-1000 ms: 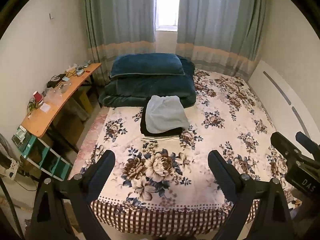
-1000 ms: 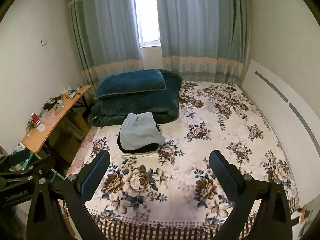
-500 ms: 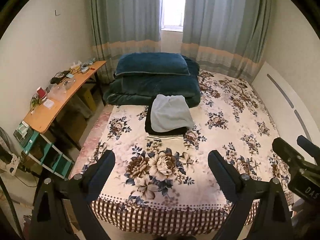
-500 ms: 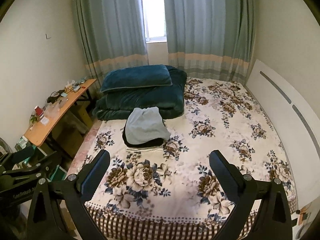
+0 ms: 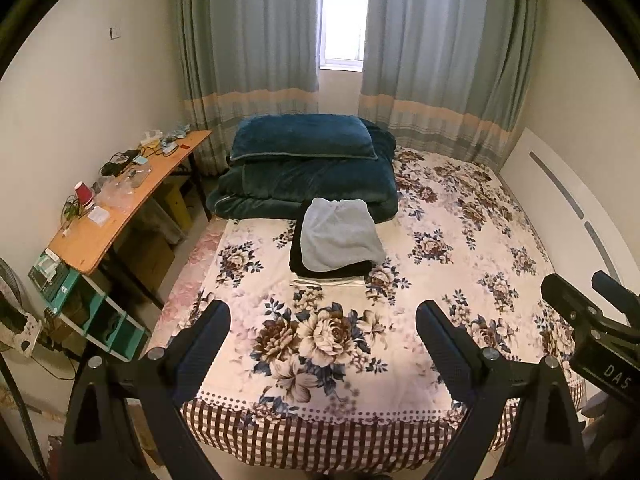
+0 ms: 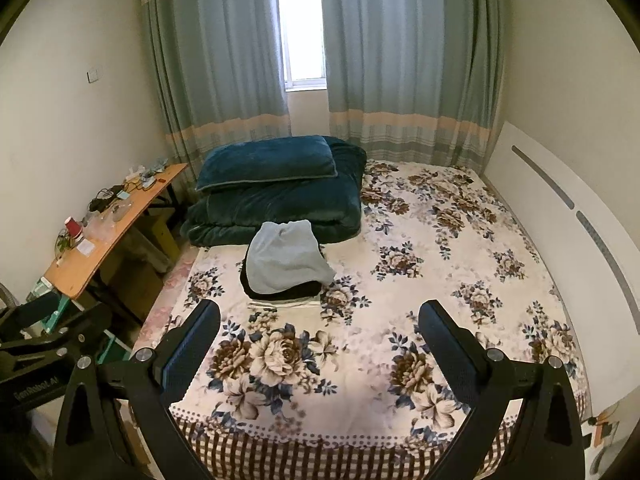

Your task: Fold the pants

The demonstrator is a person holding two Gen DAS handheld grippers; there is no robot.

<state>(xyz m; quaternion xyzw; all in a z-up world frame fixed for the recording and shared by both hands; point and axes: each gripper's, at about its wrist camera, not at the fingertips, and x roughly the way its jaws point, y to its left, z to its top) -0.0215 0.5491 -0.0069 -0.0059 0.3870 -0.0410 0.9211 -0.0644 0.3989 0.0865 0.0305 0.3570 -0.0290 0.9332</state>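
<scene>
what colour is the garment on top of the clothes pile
Light grey garment, atop black ones; clearest in the left wrist view.

right gripper point(image 6: 320, 344) spread wide, empty; grey pants point(image 6: 286, 258) on bed point(image 6: 440, 264)

Daylight enters through the window point(image 5: 343, 12) between the curtains point(image 6: 404, 48) — its pane overexposed to near white in both wrist views. The room beyond is evenly, softly lit, shadows faint. Fisheye distortion bows the walls and leaves black corners — focus is sharp across the bed point(image 6: 400, 264).
</scene>
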